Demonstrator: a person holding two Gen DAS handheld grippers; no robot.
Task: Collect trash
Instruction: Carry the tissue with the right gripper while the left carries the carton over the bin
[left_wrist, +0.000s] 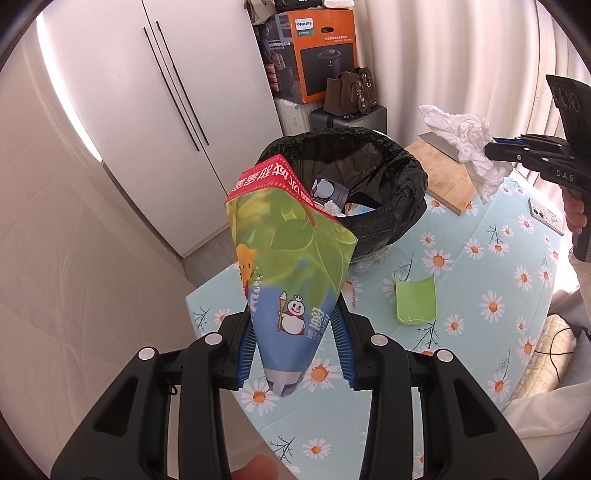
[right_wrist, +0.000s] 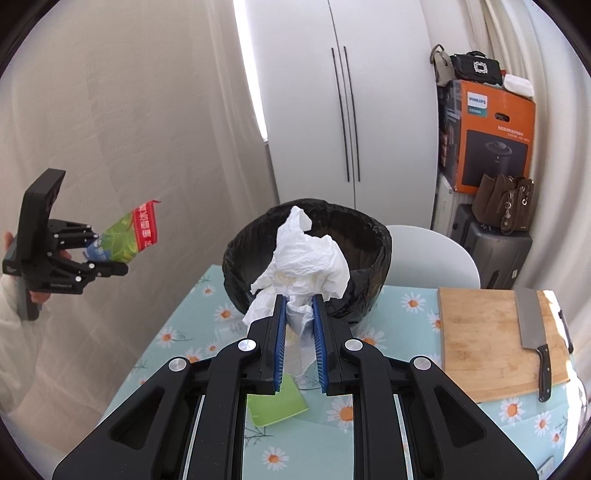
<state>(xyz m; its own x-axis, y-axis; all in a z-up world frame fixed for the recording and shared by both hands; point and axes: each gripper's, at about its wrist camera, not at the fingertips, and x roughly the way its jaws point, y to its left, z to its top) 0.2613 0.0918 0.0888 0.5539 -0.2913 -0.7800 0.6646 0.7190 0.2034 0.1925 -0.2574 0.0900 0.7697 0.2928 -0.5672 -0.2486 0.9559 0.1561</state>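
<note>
1. One squashed drink carton is sitting between the left gripper jaws, clamped, long axis running forward toward the one black-lined bin.
2. One crumpled tissue is sticking out ahead of the right gripper, clamped between its jaws.
3. One green scrap is lying on the table, beside the left jaws.

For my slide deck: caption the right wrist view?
Right gripper clamps crumpled tissue before the black-lined bin; left gripper holds a wrapper.

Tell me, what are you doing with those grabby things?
Cleaning up trash. The left tongs hold a crumpled drink carton, and the right tongs pinch a wad of white tissue. Both are up in the air near the black-lined trash bin. A green scrap lies on the flowered tablecloth.
</note>
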